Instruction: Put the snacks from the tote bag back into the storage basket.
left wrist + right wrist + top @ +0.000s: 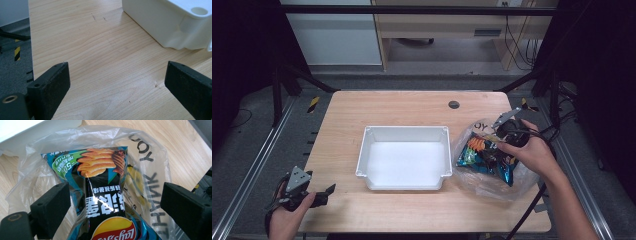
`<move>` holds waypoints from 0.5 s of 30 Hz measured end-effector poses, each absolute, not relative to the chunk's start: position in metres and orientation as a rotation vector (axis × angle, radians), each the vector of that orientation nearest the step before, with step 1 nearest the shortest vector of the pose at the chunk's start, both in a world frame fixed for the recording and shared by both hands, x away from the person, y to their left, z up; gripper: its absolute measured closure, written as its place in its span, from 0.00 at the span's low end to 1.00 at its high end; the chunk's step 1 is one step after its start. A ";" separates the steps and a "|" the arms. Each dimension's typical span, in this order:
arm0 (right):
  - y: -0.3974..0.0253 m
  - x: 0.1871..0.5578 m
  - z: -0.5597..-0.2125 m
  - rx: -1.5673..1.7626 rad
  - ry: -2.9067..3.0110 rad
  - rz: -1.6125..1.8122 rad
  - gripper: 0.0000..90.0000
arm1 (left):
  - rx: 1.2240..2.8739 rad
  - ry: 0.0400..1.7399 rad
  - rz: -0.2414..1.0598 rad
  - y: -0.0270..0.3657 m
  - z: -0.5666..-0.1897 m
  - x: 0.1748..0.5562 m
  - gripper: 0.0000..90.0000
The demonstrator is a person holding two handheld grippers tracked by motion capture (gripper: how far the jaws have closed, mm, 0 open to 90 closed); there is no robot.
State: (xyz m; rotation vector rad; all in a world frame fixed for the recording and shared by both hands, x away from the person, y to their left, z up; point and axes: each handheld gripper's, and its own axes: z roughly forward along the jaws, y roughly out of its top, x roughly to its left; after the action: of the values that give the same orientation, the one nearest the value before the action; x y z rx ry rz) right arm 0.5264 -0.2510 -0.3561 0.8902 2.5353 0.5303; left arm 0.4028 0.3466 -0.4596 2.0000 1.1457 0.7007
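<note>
A blue and black bag of chips (484, 157) (105, 195) lies on a clear plastic bag (492, 185) (150, 160) at the table's right side. My right gripper (504, 137) (115, 202) hovers over the chip bag, open, its jaws standing on either side of the bag without closing on it. A white plastic bin (404, 157) (172, 22) sits empty at the table's middle. My left gripper (319, 194) (117, 85) rests open near the front left corner, with bare wood between its jaws.
The wooden table (402, 107) has a small dark round grommet (454, 104) near its far edge. Metal frame rails run along both sides of the table. Grey floor (12, 57) lies beyond the left edge.
</note>
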 end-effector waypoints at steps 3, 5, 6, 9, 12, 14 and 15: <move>-0.251 0.528 -0.357 0.898 2.541 0.526 0.09 | 2.000 1.143 0.702 0.346 -0.459 0.403 0.06; -0.253 0.530 -0.359 0.908 2.547 0.522 0.07 | 2.008 1.141 0.704 0.346 -0.460 0.403 0.06; -0.254 0.531 -0.360 0.918 2.551 0.521 0.07 | 2.008 1.141 0.704 0.346 -0.460 0.403 0.06; -0.256 0.532 -0.362 0.926 2.557 0.518 0.07 | 2.011 1.140 0.705 0.346 -0.460 0.404 0.06; -0.257 0.534 -0.365 0.925 2.568 0.507 0.07 | 2.010 1.141 0.707 0.346 -0.460 0.403 0.06; -0.256 0.535 -0.369 0.924 2.578 0.497 0.07 | 2.013 1.140 0.707 0.346 -0.460 0.403 0.06; -0.256 0.535 -0.370 0.920 2.587 0.499 0.07 | 2.012 1.140 0.708 0.345 -0.460 0.403 0.06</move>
State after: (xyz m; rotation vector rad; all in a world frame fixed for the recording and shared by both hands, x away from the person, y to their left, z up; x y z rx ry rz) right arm 0.5354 -0.2557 -0.3701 0.9202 2.5870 0.4992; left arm 0.4034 0.3454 -0.4604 2.0121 1.1402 0.7076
